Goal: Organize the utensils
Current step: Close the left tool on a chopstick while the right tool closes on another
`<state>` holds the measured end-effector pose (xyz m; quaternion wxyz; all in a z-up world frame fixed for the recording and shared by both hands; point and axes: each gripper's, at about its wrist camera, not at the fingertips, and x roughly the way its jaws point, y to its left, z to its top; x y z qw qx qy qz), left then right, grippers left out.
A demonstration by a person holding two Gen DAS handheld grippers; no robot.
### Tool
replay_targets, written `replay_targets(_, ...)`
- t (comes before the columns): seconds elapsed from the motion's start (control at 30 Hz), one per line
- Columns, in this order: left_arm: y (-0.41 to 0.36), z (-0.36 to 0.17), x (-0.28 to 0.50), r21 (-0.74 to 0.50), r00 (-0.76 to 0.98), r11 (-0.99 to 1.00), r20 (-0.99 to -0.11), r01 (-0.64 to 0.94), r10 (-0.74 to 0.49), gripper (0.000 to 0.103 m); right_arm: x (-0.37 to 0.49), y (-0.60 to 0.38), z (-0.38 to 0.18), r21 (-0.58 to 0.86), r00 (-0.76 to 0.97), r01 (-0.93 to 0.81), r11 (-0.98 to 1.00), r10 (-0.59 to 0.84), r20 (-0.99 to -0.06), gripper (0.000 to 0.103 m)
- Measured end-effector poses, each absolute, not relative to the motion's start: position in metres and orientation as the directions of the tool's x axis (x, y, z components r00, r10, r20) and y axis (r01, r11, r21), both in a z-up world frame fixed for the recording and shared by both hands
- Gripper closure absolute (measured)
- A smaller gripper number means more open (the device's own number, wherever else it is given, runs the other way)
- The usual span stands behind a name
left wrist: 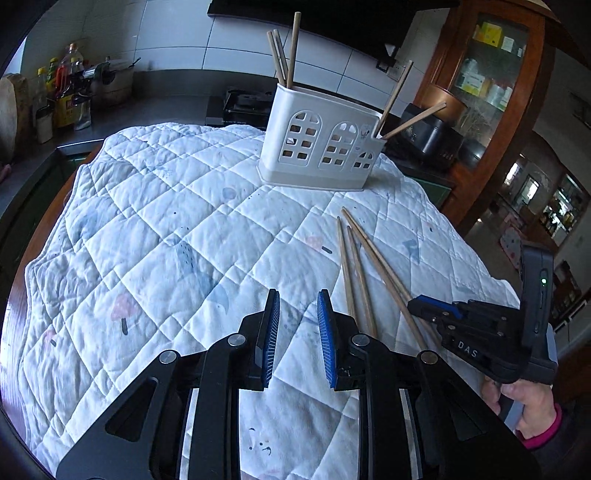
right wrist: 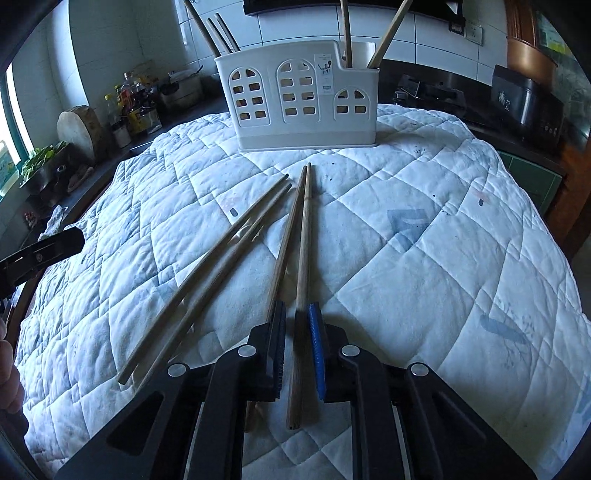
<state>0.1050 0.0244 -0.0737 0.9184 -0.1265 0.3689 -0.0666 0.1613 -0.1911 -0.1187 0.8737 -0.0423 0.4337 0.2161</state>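
the only lettering that reads clearly is "das", in pale capitals on the black body of the right gripper [left wrist: 436, 310] (seen from the left wrist view). the sticker on the white utensil holder [right wrist: 306, 107] and the bottle labels [left wrist: 64, 110] are too small to read.

Cool, bluish daylight fills both views, and in the right wrist view it enters from a window [right wrist: 13, 122] at the far left, which is blown out to plain white. The light is soft and even, so the white quilt [left wrist: 166, 229] shows only faint shading in its stitched folds, with weak shadows beside the chopsticks [right wrist: 301, 236] and a dull sheen on the wall tiles [left wrist: 177, 33]. Both pictures are sharp in the middle, but the fisheye lens bends straight lines hard toward the edges and leaves the corners black, while the glass cabinet [left wrist: 487, 70] and the room behind it sit dim and slightly soft.
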Motion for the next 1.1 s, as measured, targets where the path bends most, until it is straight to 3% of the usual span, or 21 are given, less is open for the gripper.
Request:
replay_targets(0.47, -0.013, -0.1, 0.115, -0.319, 0.643, 0.942, -0.7, 0.107, -0.31, 0.081, 0.161, -0.194, -0.12, 0.106, 0.545, -0.395, 0.913, 0.326, -0.773, 0.095)
replay_targets(1.1, -0.033, -0.12, 0.138, -0.307, 0.603, 0.946, -0.737, 0.105, -0.306, 0.084, 0.16, -0.2, -0.118, 0.13, 0.544, -0.39, 0.912, 0.342, -0.767, 0.096)
